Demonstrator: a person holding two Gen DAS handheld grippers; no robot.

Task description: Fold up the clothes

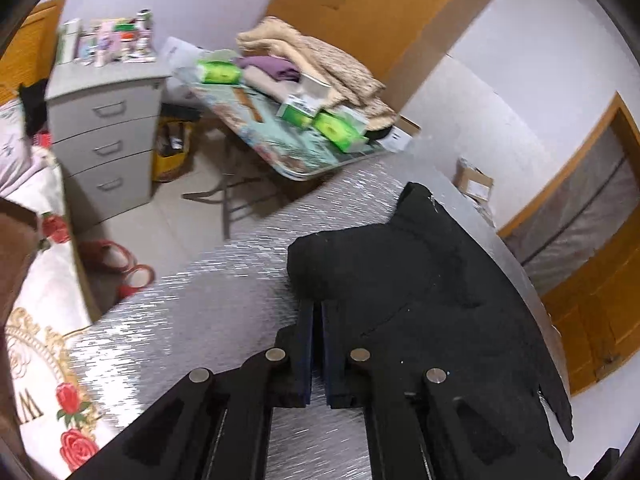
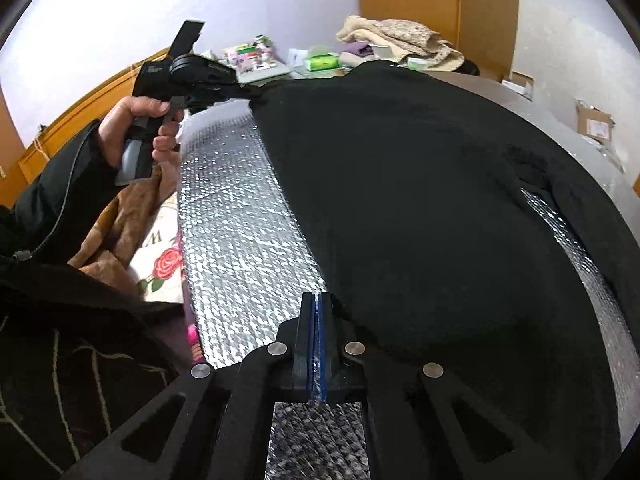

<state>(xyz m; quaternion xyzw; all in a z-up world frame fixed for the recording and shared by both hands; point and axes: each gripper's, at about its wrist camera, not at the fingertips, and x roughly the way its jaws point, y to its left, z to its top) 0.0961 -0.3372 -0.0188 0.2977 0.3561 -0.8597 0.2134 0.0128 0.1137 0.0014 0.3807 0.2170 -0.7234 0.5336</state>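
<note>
Both hand-held grippers are clamped on one black garment (image 2: 420, 208) spread over a silver quilted mat (image 2: 240, 248): left gripper (image 1: 319, 308) pinches its far corner, right gripper (image 2: 317, 300) its near edge. Next, probably, lifting that side across to fold. No writing is legible beyond a "W" on nearby fabric.
</note>
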